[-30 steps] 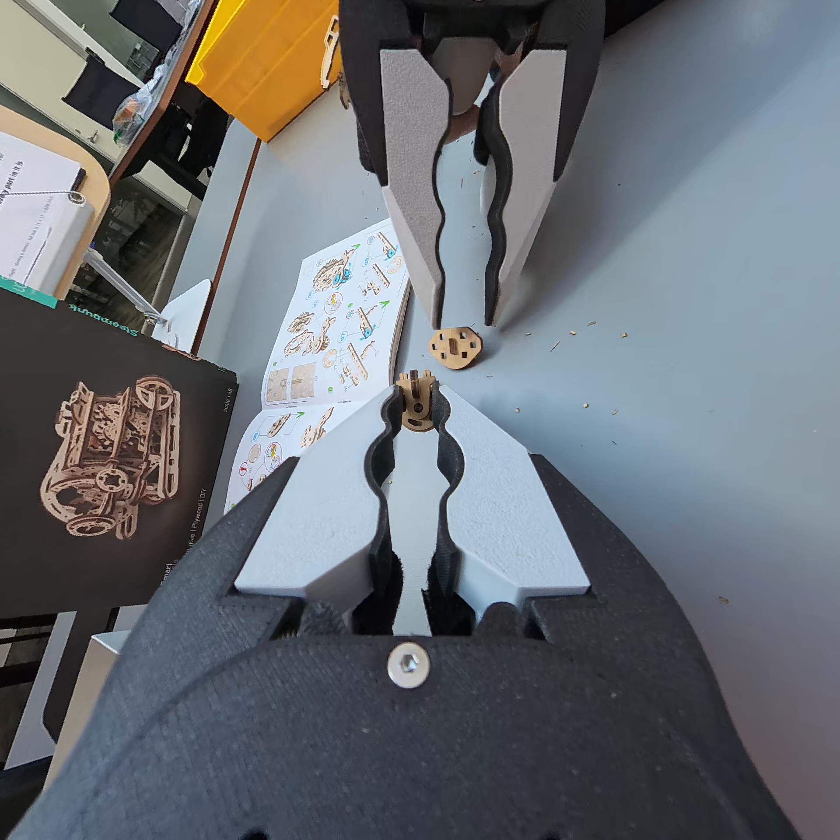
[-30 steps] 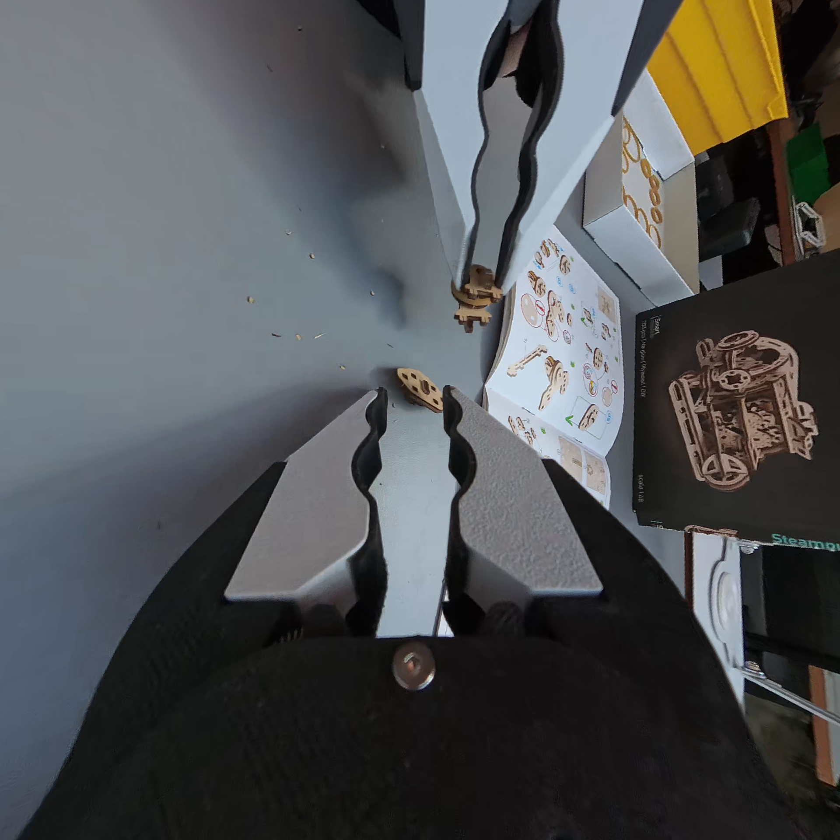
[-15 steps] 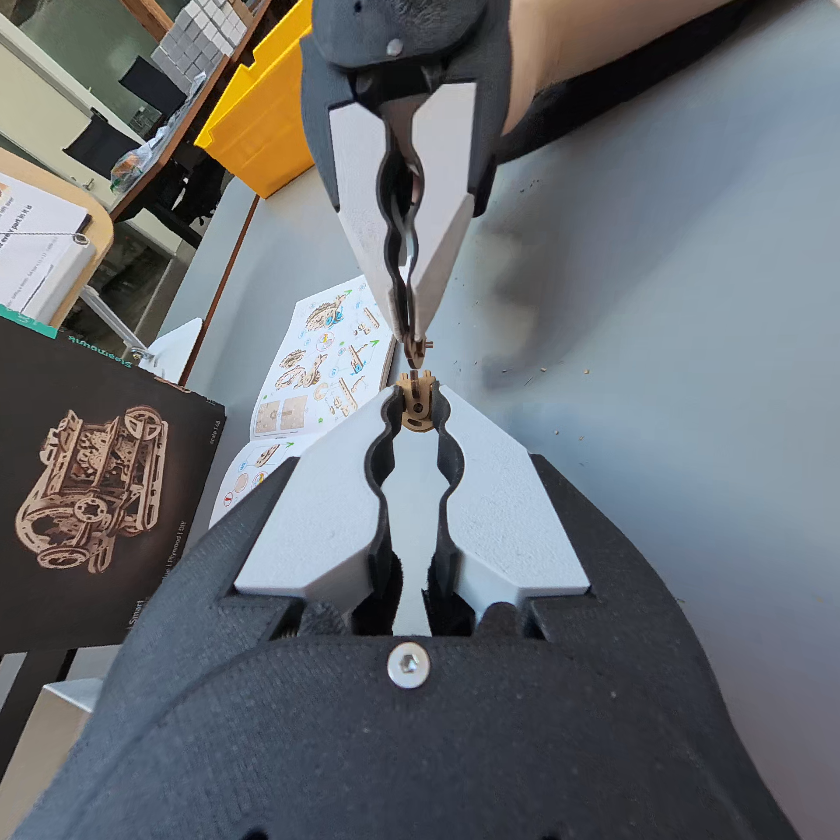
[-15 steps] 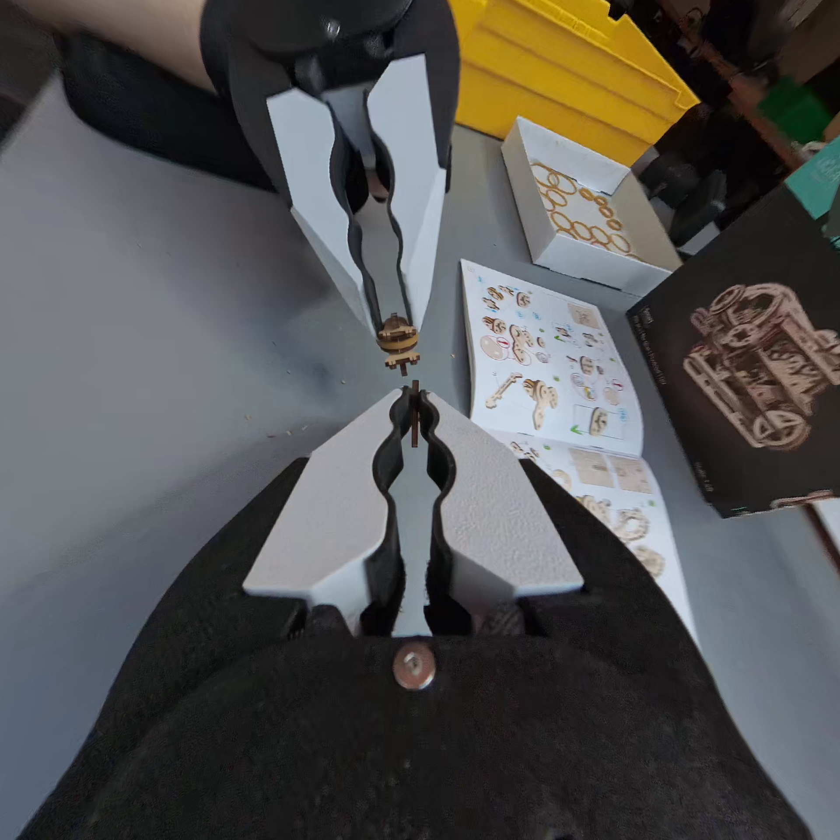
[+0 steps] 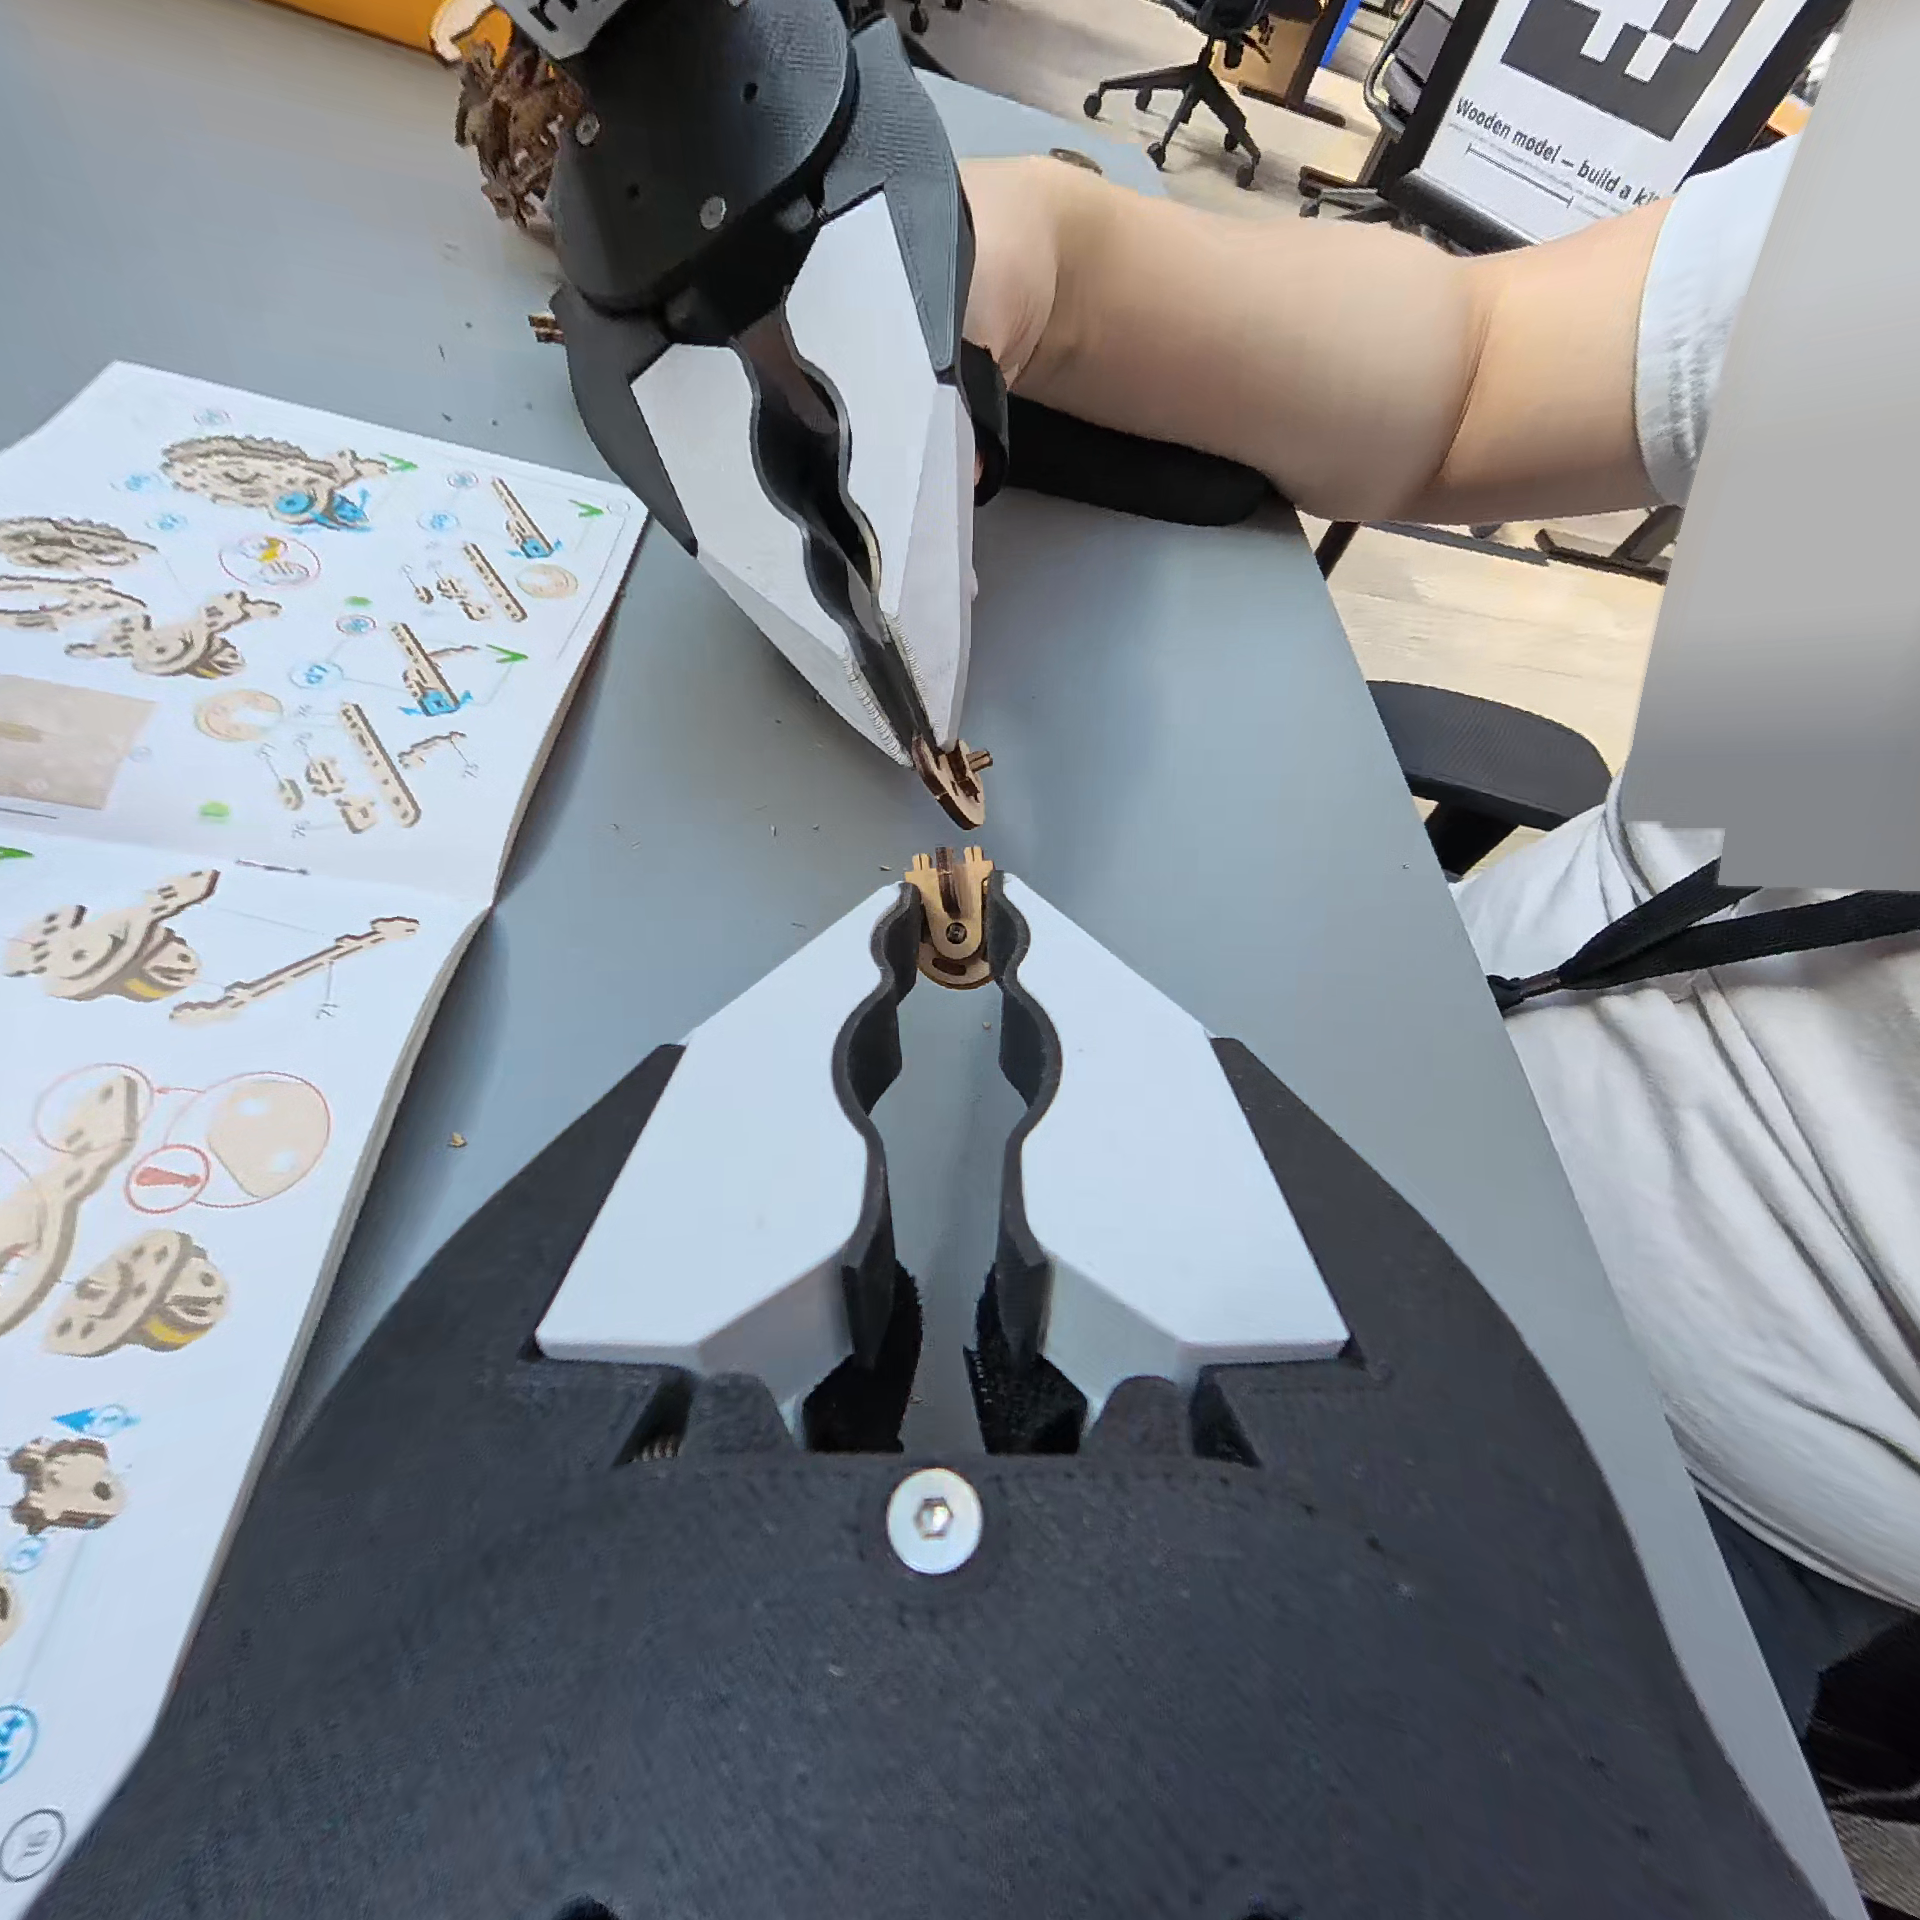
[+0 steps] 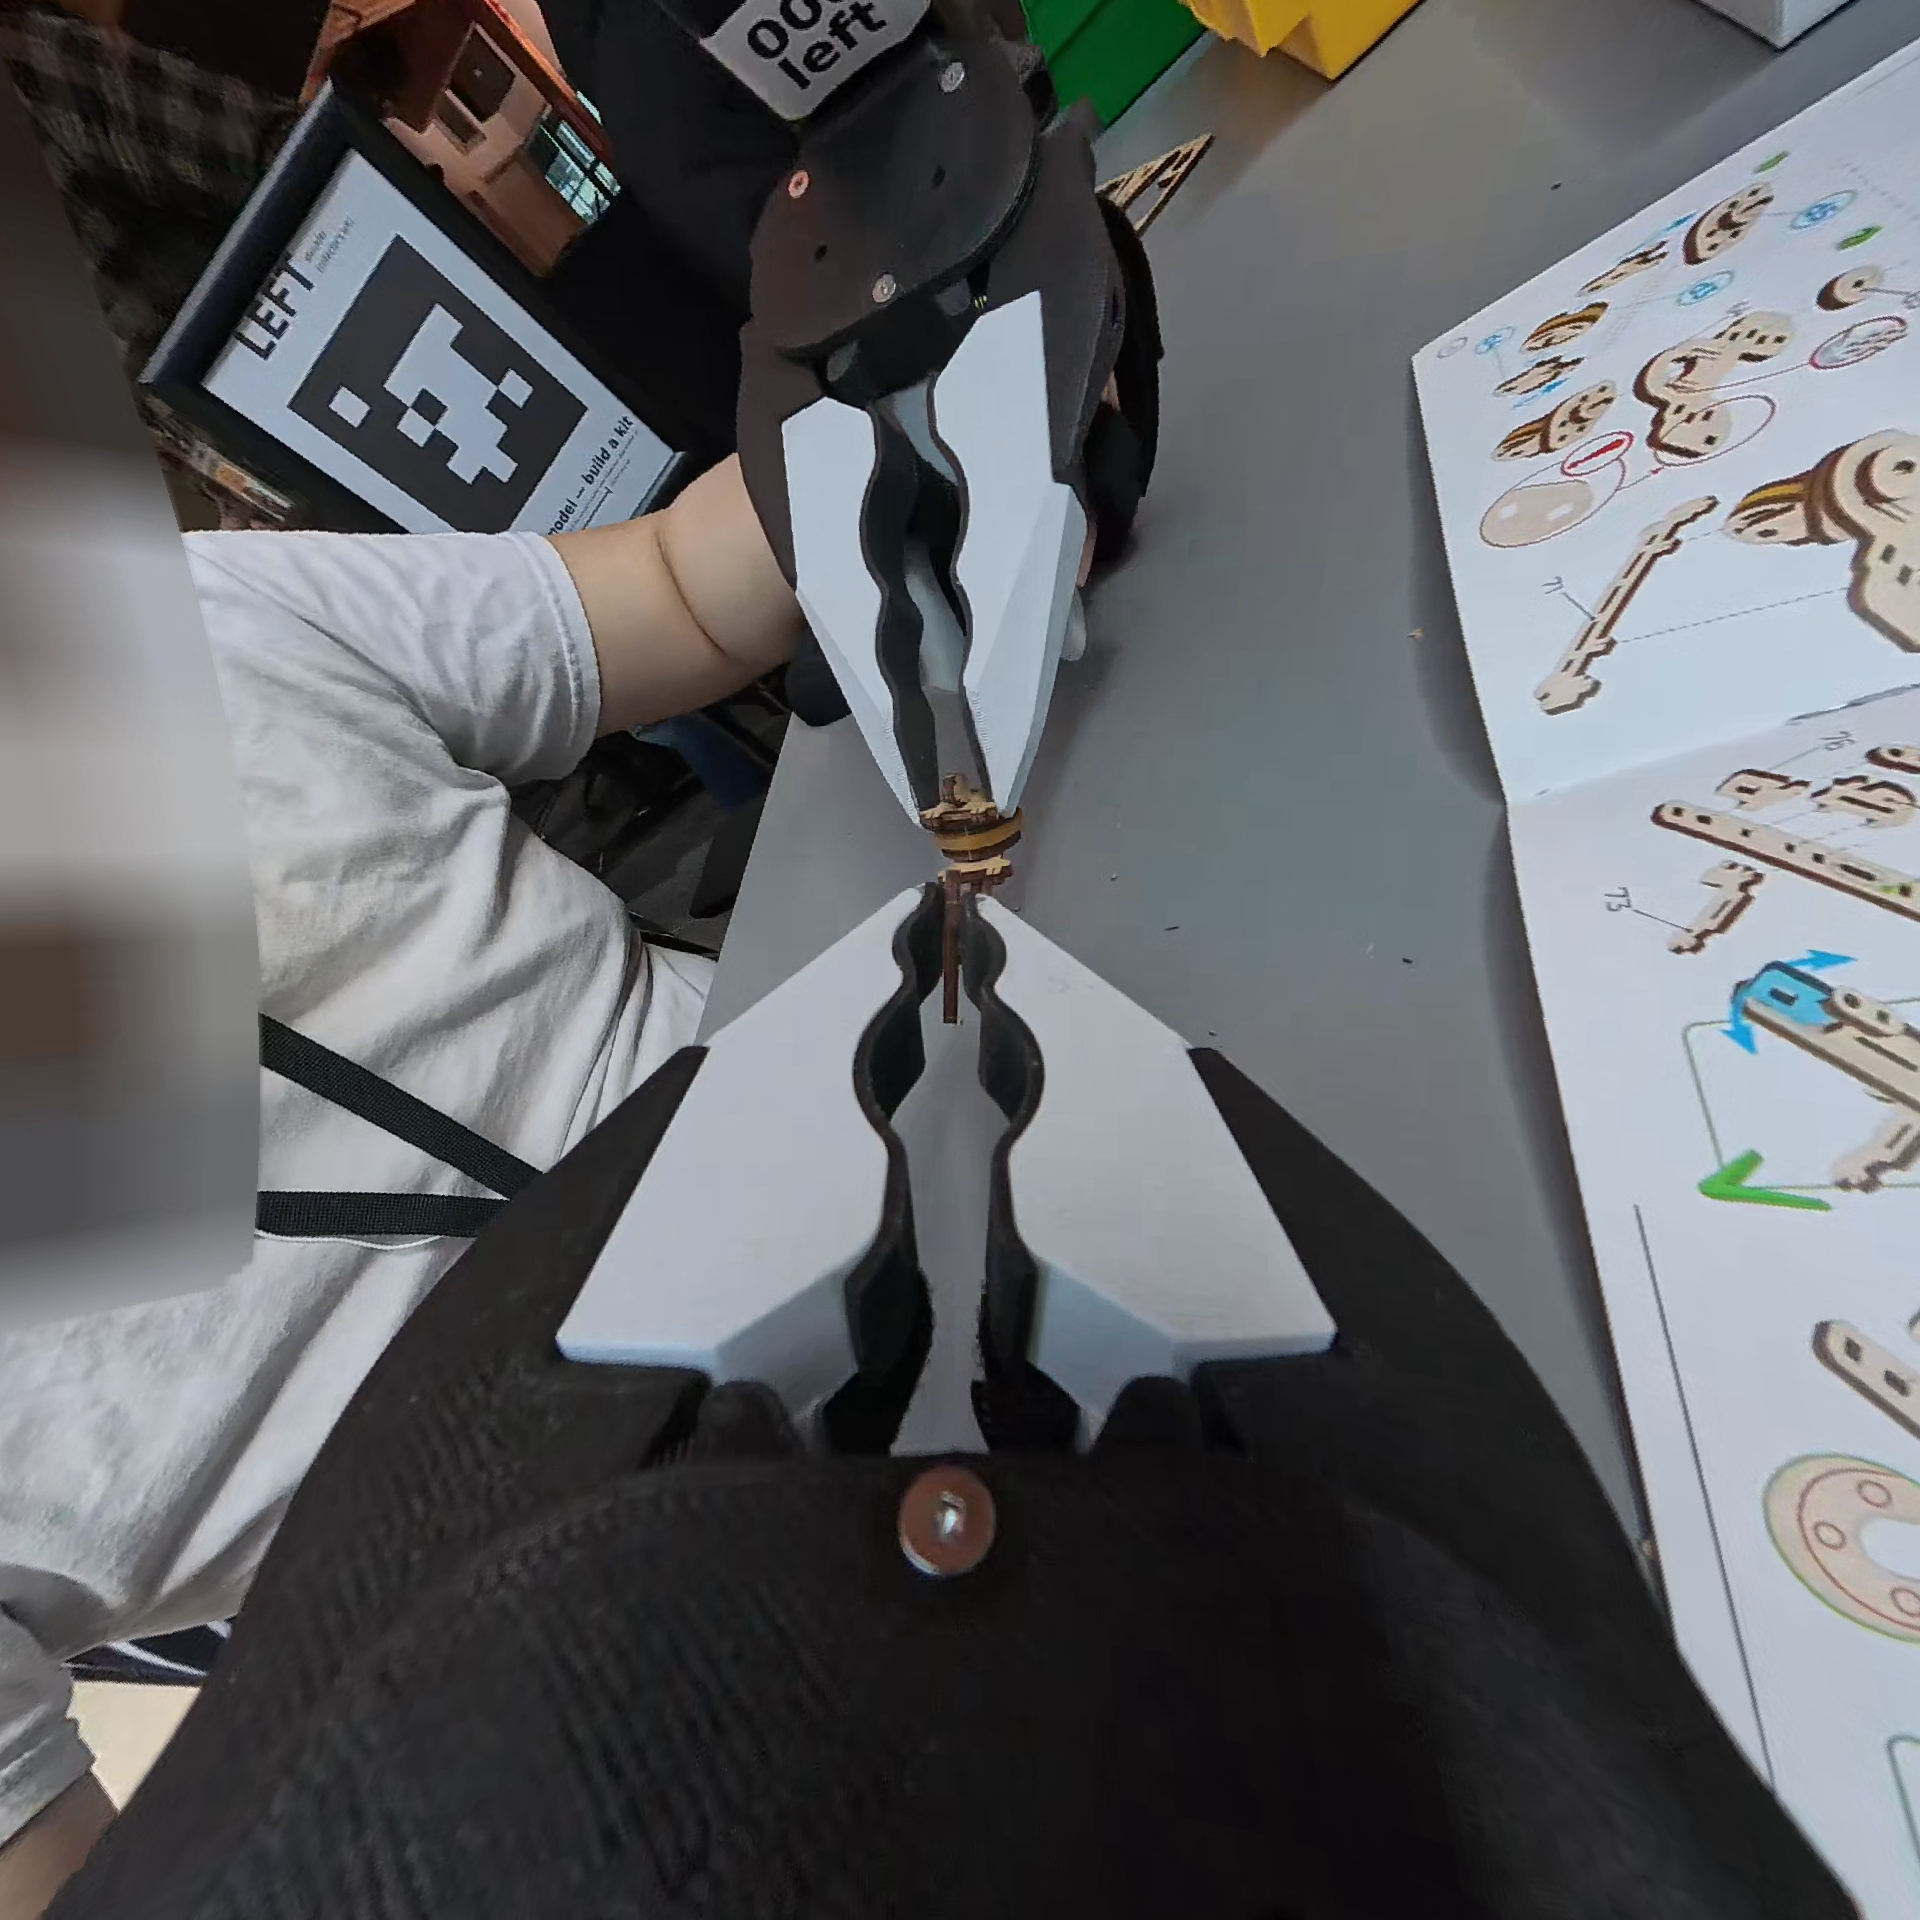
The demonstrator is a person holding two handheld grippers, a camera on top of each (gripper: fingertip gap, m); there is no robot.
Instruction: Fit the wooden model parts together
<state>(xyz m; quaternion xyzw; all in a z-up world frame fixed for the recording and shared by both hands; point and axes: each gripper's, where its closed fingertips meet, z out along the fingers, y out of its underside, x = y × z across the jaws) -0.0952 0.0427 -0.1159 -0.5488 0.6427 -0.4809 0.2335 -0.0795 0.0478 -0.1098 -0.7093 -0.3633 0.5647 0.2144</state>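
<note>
My left gripper (image 5: 950, 902) is shut on a small wooden sub-assembly (image 5: 951, 928) with pegs pointing away from me. My right gripper (image 5: 938, 750) comes in from above, shut on a flat wooden disc (image 5: 958, 790) with slots. The disc hangs just above the pegs with a small gap. In the right wrist view my right gripper (image 6: 953, 912) holds the disc (image 6: 951, 961) edge-on. There the left gripper (image 6: 963, 802) holds the sub-assembly (image 6: 975, 834) tip to tip against it. Both are held above the grey table (image 5: 1143, 790).
An open instruction booklet (image 5: 260, 727) lies on the table beside the grippers, and also shows in the right wrist view (image 6: 1714, 790). The table edge (image 5: 1392, 790) runs close by, with a person's arm (image 5: 1299, 343) and white shirt (image 6: 364, 831) beyond. Loose wooden parts (image 5: 509, 114) lie farther back.
My right gripper closed on the disc that lay on the table and lifted it. Both grippers swung toward the table edge and brought disc and sub-assembly tip to tip.
</note>
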